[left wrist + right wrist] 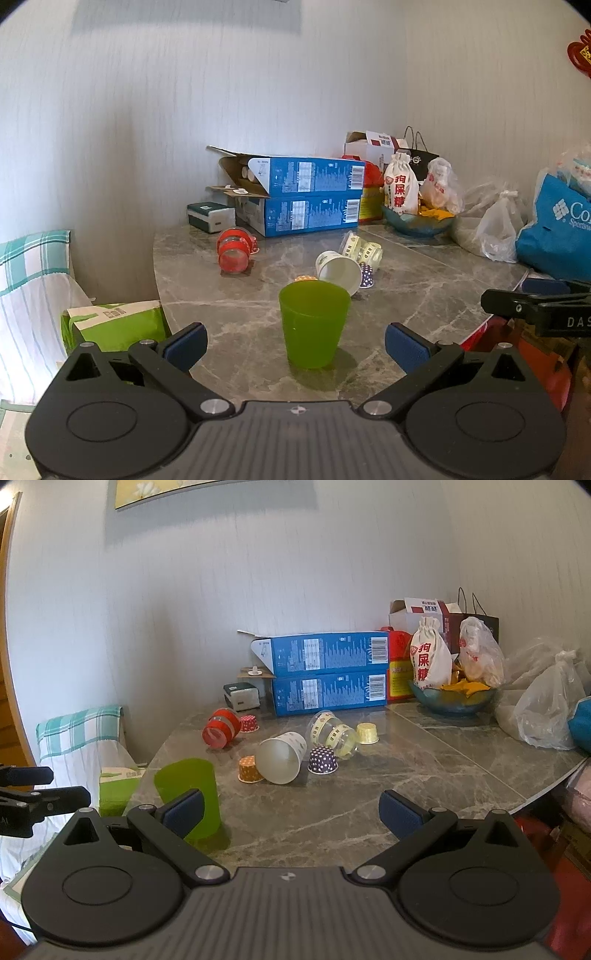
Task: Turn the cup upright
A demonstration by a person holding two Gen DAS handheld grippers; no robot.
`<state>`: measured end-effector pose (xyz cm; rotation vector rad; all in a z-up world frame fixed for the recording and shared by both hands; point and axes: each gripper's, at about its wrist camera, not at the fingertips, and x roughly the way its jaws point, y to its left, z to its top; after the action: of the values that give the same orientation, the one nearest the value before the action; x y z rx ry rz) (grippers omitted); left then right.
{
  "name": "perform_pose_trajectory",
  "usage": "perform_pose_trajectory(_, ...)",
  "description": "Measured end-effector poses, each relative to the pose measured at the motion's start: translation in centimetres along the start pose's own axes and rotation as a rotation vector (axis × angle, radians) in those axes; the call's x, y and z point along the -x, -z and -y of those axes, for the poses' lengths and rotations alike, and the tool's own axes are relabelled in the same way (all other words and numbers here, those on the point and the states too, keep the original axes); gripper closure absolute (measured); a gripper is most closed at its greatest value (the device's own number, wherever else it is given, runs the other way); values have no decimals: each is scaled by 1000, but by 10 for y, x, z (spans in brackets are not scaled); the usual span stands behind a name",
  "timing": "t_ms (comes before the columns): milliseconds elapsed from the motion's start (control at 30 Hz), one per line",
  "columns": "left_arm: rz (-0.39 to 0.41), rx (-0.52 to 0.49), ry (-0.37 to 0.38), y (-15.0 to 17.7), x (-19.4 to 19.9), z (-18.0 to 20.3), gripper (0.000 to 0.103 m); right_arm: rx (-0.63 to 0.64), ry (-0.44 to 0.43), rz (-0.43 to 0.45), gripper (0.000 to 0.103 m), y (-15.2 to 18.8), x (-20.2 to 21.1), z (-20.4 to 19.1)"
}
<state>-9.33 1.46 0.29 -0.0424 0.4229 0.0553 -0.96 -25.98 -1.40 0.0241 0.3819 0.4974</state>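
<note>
A green plastic cup (313,325) stands upright on the grey marble table (424,295), just ahead of my left gripper (295,345), which is open and empty with the cup between its blue pads but not touched. The green cup also shows in the right wrist view (192,794), partly behind the left fingertip of my right gripper (291,812), which is open and empty. A white paper cup (282,757) lies on its side, mouth toward me. A clear printed cup (334,733) and a red jar (219,727) also lie on their sides.
Small cupcake liners sit upside down: orange (250,770), purple dotted (323,760), yellow (367,733), red (249,723). Two stacked blue boxes (328,672), a bowl with bags (452,698) and plastic bags (543,709) line the back. A chair with a checked cloth (77,734) stands left.
</note>
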Motion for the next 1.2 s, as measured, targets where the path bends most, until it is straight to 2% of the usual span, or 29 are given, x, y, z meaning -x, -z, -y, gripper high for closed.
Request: perform_pose_trajectory(1200, 22, 24, 16, 4, 17, 2, 0, 29, -26, -3, 1, 3, 6, -2)
